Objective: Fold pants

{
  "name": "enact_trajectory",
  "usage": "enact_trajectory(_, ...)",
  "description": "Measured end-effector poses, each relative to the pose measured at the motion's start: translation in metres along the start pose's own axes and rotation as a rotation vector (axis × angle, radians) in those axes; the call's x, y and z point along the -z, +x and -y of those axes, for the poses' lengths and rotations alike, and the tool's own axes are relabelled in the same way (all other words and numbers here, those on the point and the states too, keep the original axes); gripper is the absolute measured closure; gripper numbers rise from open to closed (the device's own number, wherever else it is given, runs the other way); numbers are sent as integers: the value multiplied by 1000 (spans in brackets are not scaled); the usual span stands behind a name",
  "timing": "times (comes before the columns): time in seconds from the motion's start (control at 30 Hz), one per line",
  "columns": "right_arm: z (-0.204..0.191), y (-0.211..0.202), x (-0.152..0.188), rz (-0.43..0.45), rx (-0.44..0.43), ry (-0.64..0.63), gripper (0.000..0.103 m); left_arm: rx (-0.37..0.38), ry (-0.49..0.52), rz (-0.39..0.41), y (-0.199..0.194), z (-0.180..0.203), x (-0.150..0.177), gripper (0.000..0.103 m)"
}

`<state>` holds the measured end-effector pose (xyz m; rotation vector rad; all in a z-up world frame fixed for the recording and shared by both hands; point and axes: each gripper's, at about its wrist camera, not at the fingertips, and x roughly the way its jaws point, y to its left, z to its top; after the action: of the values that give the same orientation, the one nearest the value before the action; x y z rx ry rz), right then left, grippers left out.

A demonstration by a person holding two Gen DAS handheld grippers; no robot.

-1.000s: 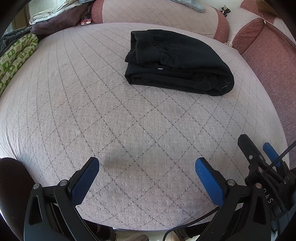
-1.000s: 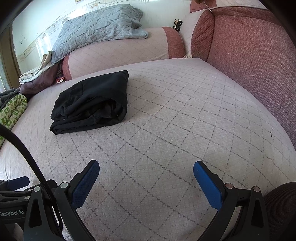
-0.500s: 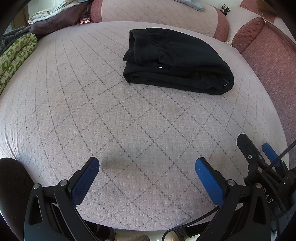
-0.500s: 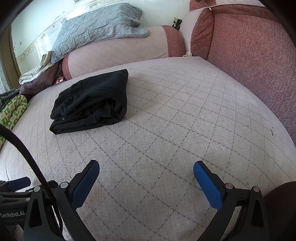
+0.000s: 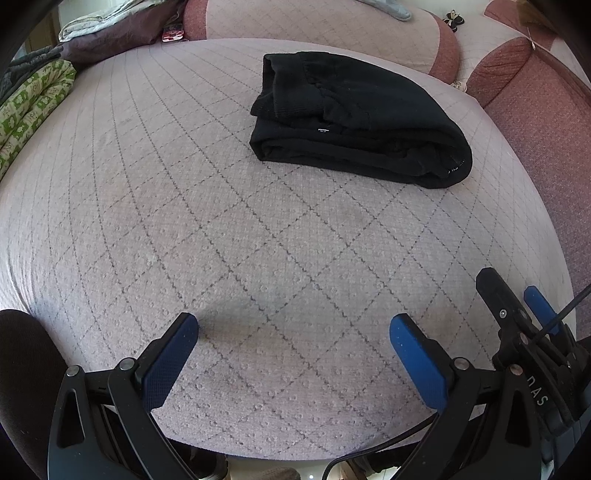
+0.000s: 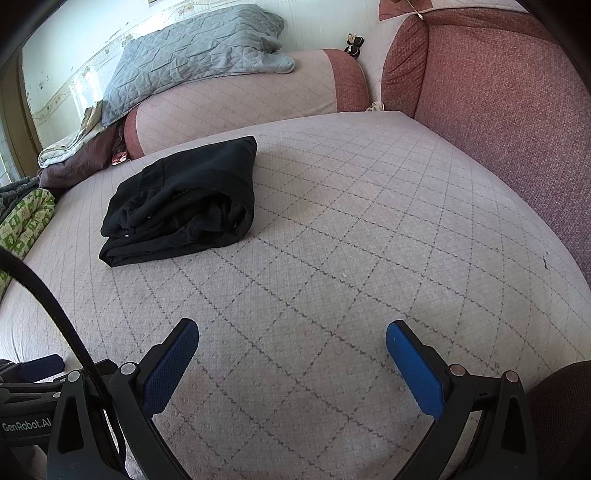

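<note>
The black pants (image 5: pixel 354 118) lie folded into a compact bundle on the quilted pink-grey bed, toward the far side. They also show in the right wrist view (image 6: pixel 184 203), at the left middle. My left gripper (image 5: pixel 293 325) is open and empty, low over the near edge of the bed, well short of the pants. My right gripper (image 6: pixel 291 332) is open and empty, also near the front edge. The right gripper shows at the lower right of the left wrist view (image 5: pixel 517 310).
A long bolster (image 6: pixel 240 99) with a grey quilt (image 6: pixel 192 51) on it lines the far side. A red-brown padded side (image 6: pixel 498 92) runs along the right. Green patterned fabric (image 5: pixel 29 99) and piled clothes (image 5: pixel 110 29) lie at the left.
Both views have shifted slightly, with the pants drifting a little up and left in the left wrist view. Both grippers stay open and the pants have not moved.
</note>
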<state>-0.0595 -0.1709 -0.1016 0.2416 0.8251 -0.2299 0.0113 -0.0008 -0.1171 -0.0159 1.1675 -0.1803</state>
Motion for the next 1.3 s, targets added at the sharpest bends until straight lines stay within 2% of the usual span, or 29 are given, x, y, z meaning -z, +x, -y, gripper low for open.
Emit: enact_trajectory(1.3, 0, -3, -2, 4, -4, 3, 0, 0, -8, 0, -3, -4, 3, 0)
